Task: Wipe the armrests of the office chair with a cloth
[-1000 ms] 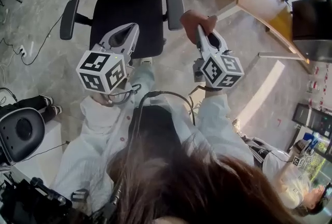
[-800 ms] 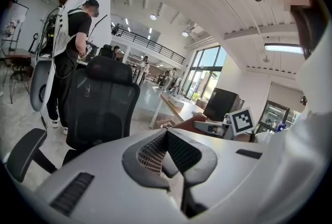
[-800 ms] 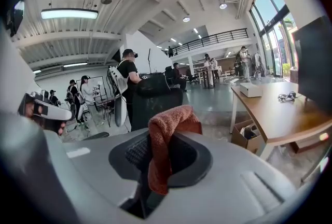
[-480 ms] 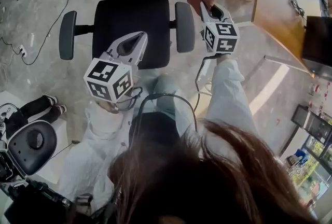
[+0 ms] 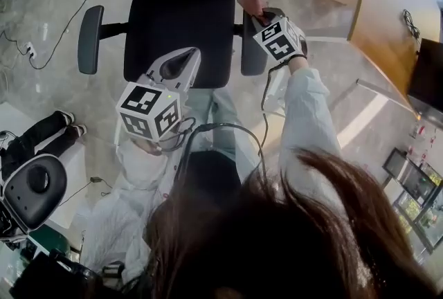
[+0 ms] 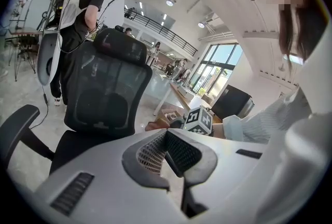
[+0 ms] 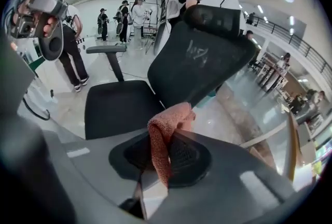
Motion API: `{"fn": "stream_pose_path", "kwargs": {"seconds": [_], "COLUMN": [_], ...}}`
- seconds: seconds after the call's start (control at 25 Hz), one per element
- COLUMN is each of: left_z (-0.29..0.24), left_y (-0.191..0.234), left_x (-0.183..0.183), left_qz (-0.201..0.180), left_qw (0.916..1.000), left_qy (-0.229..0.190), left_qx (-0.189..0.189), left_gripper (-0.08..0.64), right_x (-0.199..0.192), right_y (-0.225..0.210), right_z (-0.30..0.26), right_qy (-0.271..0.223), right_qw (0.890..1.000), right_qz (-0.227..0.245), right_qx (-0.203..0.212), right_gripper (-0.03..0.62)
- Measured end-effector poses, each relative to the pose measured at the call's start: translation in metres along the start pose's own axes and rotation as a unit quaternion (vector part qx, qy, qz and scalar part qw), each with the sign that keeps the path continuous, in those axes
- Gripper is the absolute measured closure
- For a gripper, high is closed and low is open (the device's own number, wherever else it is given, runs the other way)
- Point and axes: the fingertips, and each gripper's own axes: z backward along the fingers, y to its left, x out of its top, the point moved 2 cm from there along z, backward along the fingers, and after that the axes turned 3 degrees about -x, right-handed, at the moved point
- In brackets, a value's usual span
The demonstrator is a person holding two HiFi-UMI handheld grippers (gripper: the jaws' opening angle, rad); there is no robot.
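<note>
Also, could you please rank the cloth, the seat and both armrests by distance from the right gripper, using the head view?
1. cloth, held in the right gripper's fingers.
2. armrest at picture right, just by it.
3. seat, centre.
4. armrest at picture left, far side.

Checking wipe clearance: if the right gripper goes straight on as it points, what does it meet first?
Probably the chair backrest: the right gripper, tongs shut on the cloth, aims at its lower edge. Depth is unclear.

Nubby, matt terry cloth (image 7: 164, 137); black mesh chair back (image 7: 205, 65) (floor (image 5: 62, 105) polished, stone-like).
</note>
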Motion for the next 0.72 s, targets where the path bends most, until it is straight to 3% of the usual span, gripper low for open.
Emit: {"fn": "stream_pose_path", "kwargs": {"seconds": [0.2, 0.4, 0.72], "left_z": [-0.007, -0.012, -0.027], "left_y": [-0.006, -0.014, -0.025], "left_x": [-0.003, -0.009, -0.008], "left_qz": [0.008, 0.006, 0.010], "left_qw": [0.9999, 0.9998, 0.9994], "left_qy": [0.001, 0.005, 0.008], "left_qx": [-0.006, -0.017, -0.032], "left_gripper": [0.557, 0.557, 0.557], "right_x": [-0.022, -0.044, -0.081], "right_y": [0.047, 0.090, 0.145], "right_z": [0.009, 0.040, 0.089], "right_qy": [0.028, 0.028, -0.010], "right_qw": [0.996, 0.991, 0.974], "right_qz": [-0.021, -0.054, -0.157], "right_qx": [0.080, 0.118, 0.166], "right_gripper": [0.537, 0.537, 0.537]}}
